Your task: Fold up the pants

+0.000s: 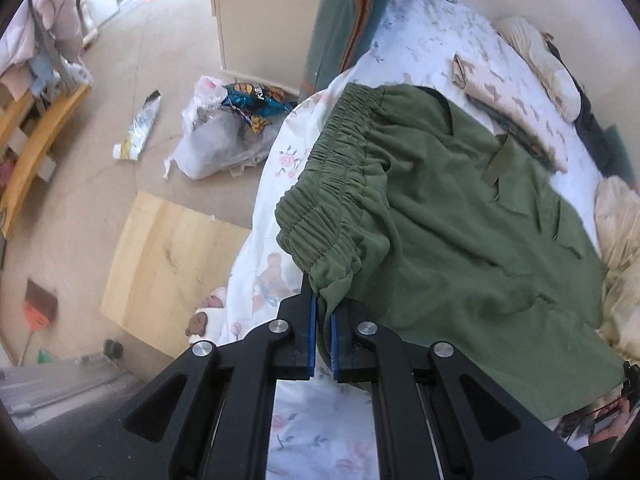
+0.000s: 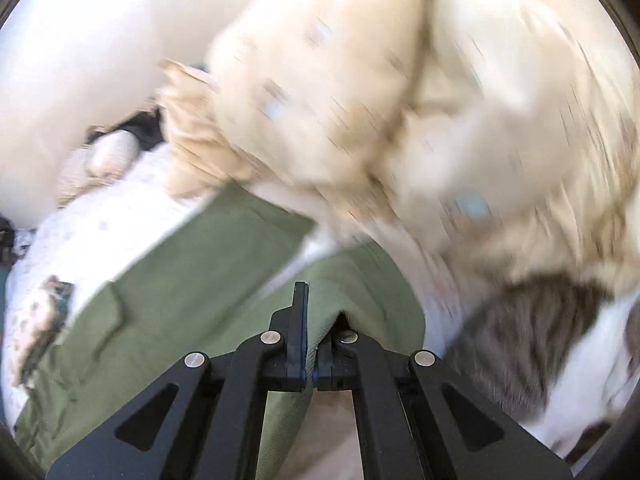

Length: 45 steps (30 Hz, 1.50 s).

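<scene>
You are pinching the green pants (image 1: 460,216) with both closed grippers, left gripper (image 1: 323,312) beside the waistband (image 1: 320,184), right gripper (image 2: 310,336) on a fold (its thin bite risks slipping).

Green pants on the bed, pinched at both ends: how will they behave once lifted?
Likely floppy: the green pants wrinkle and drape from the left claw. Probably sagging between grips, since the right claw pinches only a thin fold. The gathered waistband looks bulkier.

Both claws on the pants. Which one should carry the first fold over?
Probably right. The right claw is shut on a loose edge of the green pants, already lifted off the bed. The left claw pinches the waistband corner, a natural anchor.
</scene>
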Tool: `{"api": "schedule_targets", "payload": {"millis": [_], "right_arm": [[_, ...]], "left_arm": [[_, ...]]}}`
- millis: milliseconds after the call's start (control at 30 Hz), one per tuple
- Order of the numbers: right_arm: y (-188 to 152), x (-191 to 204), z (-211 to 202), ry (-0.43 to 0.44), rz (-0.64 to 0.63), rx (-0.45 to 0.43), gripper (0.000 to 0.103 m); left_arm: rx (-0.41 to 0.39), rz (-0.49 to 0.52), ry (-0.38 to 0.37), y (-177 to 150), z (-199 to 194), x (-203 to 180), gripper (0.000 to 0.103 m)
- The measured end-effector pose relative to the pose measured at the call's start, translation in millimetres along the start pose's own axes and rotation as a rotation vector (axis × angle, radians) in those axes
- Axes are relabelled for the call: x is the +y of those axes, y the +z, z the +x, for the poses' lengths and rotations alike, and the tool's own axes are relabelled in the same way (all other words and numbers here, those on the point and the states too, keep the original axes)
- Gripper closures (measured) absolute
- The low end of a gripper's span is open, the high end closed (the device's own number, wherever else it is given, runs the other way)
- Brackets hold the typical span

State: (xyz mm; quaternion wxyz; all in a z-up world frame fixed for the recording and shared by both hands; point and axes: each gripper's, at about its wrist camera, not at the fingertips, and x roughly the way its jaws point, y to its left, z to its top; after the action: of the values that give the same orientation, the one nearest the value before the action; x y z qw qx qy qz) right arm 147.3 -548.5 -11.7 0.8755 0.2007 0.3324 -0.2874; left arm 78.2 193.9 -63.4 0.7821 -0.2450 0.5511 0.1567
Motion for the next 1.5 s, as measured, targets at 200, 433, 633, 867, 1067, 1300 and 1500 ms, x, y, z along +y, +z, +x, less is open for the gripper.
{"api": "schedule_targets", "payload": {"millis": [200,433,633,867,1067,1300,1500], "right_arm": [[52.9,62.5,39.3,0.002,-0.176,0.050,0.103],[83.4,162.3,139.5,-0.059,-0.384,0.091,0.103],[67.2,254.8,239.2,-0.169,-0.610,0.139,0.103],[15.5,283.8,284.4,-0.134,-0.937,0.149,0.078],[33.9,271.3,241.3,-0.061,-0.866,0.069,0.053],[-30.9,324.6,155.1,0.407,-0.941,0.200,0.051],[-80.4,374.8,164.3,0.509,-0.928,0.403,0.028]], "left_arm": [[-0.028,0.029,-0.004,51.9,-10.6,-17.9,0.100],[-0.037,0.114,0.061,137.1,32.6,-61.5,0.100],[-0.011,0.043,0.067,205.3,105.0,-82.8,0.099],[-0.060,0.120,0.148,208.9,133.6,-101.4,0.034],[-0.231,0.149,0.120,180.6,95.7,-101.7,0.011],[-0.241,0.612,0.105,114.0,120.0,-196.0,0.011],[-0.125,0.471,-0.011,153.0,138.0,-213.1,0.011]]}}
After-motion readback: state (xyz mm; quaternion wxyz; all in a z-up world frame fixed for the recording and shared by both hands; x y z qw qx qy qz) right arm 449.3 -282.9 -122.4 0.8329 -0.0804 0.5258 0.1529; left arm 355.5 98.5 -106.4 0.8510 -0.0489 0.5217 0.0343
